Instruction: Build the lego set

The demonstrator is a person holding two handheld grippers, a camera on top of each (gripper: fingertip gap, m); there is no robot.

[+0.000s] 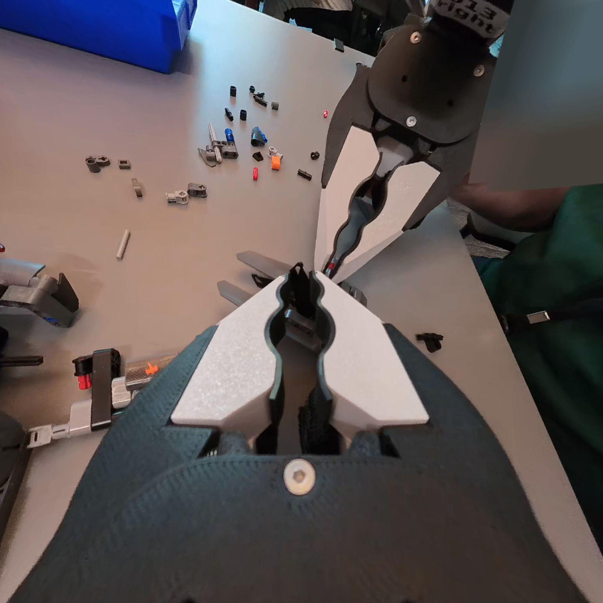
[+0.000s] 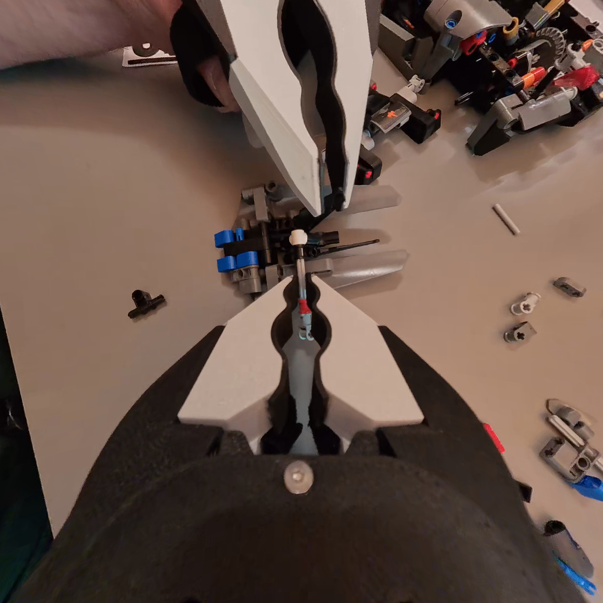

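Gripping a thin rod (image 2: 301,277) with a white knob, the right claw (image 2: 301,281) pushes it into the toy model (image 2: 261,248) on the bench (image 2: 98,195). The left claw (image 1: 301,274) pinches the model's black top; only the right view shows its blue blocks (image 2: 235,251).

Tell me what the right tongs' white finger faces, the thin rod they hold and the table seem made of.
Right tongs finger faces: probably printed plastic; matte white, faintly grainy, with sharp facets.
Thin rod: likely moulded plastic; smooth grey shaft, white knob, red collar.
Table: looks like laminate or coated board; smooth pale surface with soft sheen.
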